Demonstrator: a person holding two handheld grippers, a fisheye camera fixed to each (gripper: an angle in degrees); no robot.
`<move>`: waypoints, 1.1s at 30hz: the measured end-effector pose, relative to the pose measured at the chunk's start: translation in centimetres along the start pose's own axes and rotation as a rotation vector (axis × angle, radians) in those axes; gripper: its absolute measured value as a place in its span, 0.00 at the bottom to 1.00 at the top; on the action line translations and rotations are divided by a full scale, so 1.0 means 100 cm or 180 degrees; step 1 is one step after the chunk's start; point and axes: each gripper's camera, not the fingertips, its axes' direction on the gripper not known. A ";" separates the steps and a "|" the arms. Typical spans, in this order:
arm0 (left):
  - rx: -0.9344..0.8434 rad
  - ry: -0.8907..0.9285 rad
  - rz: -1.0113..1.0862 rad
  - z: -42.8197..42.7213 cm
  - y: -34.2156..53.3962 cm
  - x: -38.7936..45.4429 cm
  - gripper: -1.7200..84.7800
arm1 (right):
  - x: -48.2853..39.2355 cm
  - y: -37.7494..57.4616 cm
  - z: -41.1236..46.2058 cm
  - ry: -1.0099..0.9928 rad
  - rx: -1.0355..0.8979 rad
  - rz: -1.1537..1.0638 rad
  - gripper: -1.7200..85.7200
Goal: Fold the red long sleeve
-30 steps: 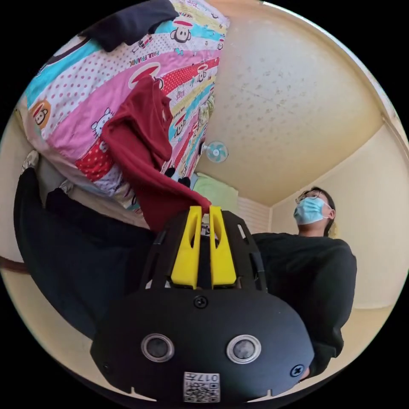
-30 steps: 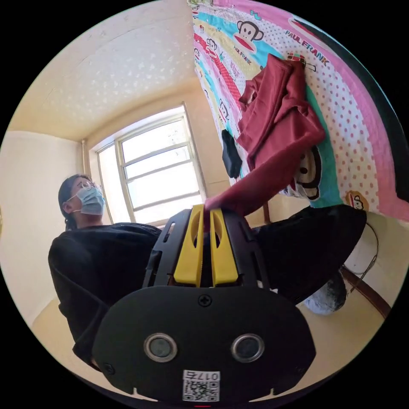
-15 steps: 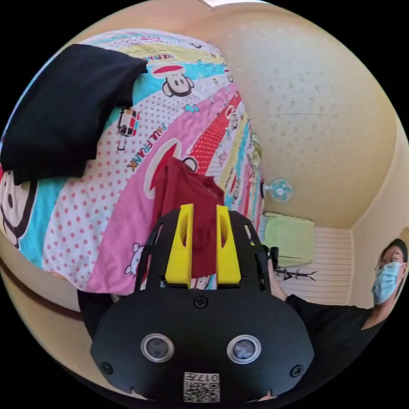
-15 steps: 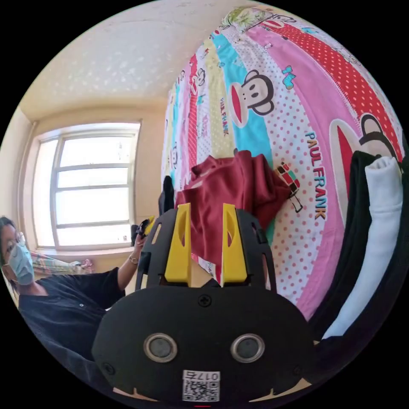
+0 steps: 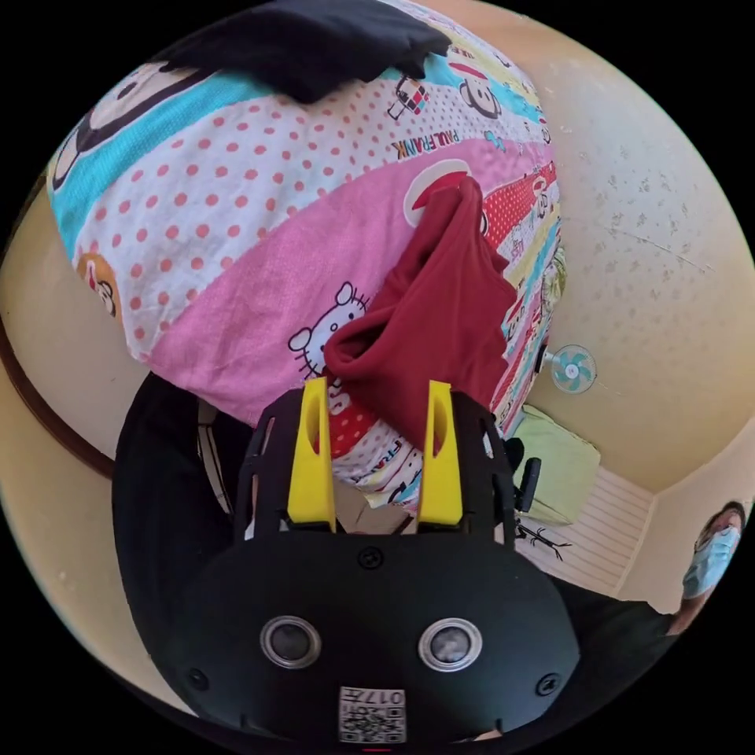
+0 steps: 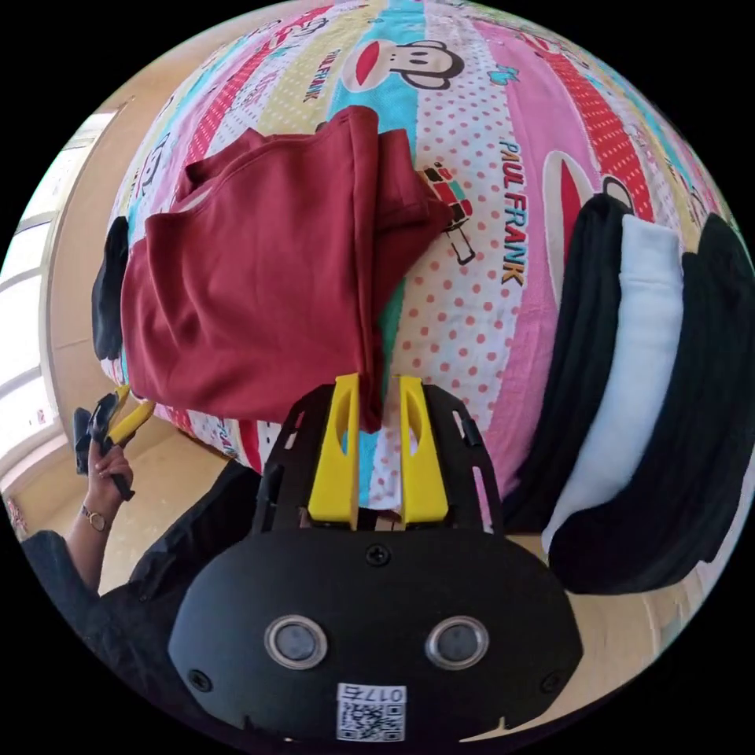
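1. The red long sleeve lay on the patterned bedsheet, ahead of both grippers, already doubled into a rough slab.
2. In the right gripper view, its long folded edge ran straight away from the right gripper, from the jaw tips toward the far end of the garment. This looked like the relation the next fold would turn on.
3. The right gripper's jaws stood narrow, with the near corner of that edge reaching down between the tips. Whether both jaws actually pressed the cloth could not be told.
4. Most of the shirt's body spread to the left of those jaws in that view; a smaller flap lay beyond the edge to the right.
5. The left gripper had its jaws set wide, holding nothing. In the left gripper view, a rolled lip of the red cloth sat just ahead of and between the tips, apparently not touched.
6. From that gripper the garment stretched away and slightly rightward, narrowing toward its far end.
7. The left gripper also appeared in the right gripper view, held off the near edge of the bed, beside the shirt's left end.
8. By my judgement the right gripper was the nearer one to a usable hold.
9. A stack of black and white folded clothes lay to the right of the right gripper, apart from the shirt.
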 end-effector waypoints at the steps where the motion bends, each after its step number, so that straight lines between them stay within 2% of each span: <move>1: 0.0043 0.0084 -0.0064 0.005 0.000 -0.004 0.21 | -0.015 0.014 -0.018 0.0016 0.0373 -0.0001 0.07; 3: 0.0197 0.0212 -0.0220 0.009 -0.003 -0.011 0.20 | -0.045 0.032 -0.035 -0.0227 0.0839 -0.0321 0.06; 5: 0.0319 0.0379 -0.0669 0.015 -0.005 -0.025 0.16 | -0.076 0.038 -0.030 -0.0486 0.0937 -0.0695 0.04; 6: 0.0353 0.0392 -0.0759 0.015 -0.004 -0.028 0.15 | -0.094 0.034 -0.012 -0.0483 0.0710 -0.0915 0.04; 7: 0.0424 0.0448 -0.0841 0.013 0.001 -0.031 0.12 | -0.108 0.025 0.022 -0.0224 0.0222 -0.0945 0.03; 9: 0.0458 0.0638 -0.0682 0.008 0.010 -0.022 0.08 | -0.118 0.022 0.072 0.0104 -0.0416 -0.1015 0.03; 10: 0.0424 0.0749 -0.0422 0.003 0.015 -0.006 0.08 | -0.116 0.026 0.065 0.0047 -0.0261 -0.1040 0.03; 12: 0.0262 0.0734 0.0218 -0.001 0.023 0.039 0.07 | -0.105 0.028 0.050 -0.0200 -0.0328 -0.0916 0.03; 14: -0.0072 0.0367 0.1219 0.009 0.044 0.118 0.07 | -0.082 0.046 0.029 -0.0623 -0.0094 -0.0745 0.03; 15: -0.0174 0.0269 0.1443 0.016 0.050 0.136 0.07 | -0.063 0.062 0.019 -0.0946 0.0036 -0.0598 0.03; 17: -0.0624 0.0022 0.2239 0.057 0.086 0.196 0.07 | -0.032 0.086 0.015 -0.1282 0.0054 -0.0337 0.03; 20: -0.1263 -0.0096 0.2762 0.121 0.131 0.225 0.08 | 0.013 0.126 0.028 -0.1379 -0.0143 0.0101 0.03; 24: -0.1576 0.0037 0.2760 0.151 0.155 0.215 0.10 | 0.061 0.171 0.039 -0.1657 -0.0265 0.0407 0.03; 27: -0.1227 0.0044 0.2399 0.133 0.147 0.183 0.15 | 0.085 0.194 0.040 -0.1938 -0.0196 0.0541 0.04; 30: -0.0706 -0.0330 0.1774 0.109 0.120 0.128 0.20 | 0.103 0.210 0.043 -0.2526 -0.0016 0.0668 0.08; 33: -0.0916 -0.0625 0.1238 0.126 0.096 0.071 0.23 | 0.115 0.220 0.055 -0.3376 0.0101 0.0914 0.15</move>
